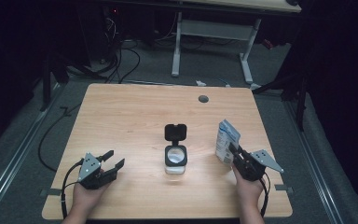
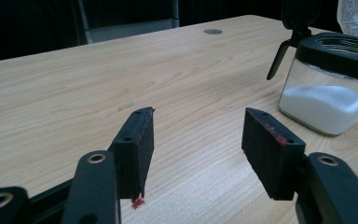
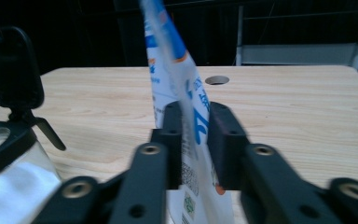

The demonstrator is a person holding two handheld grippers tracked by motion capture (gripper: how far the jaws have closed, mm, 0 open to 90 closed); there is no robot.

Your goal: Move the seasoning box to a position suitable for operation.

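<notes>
Right gripper view: right gripper [image 3: 192, 140], slightly parted, flanks a glossy flat pouch [image 3: 168, 56] beside a square glass jar [image 3: 9, 177].

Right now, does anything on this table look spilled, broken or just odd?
Nothing is spilled. Two small oddities: the left hand-held gripper has red smears on its black pads and a red speck at one pad's lower tip. The clear glass jar of white powder stands with its black flip lid open, and the blue-and-white pouch stands upright.
</notes>
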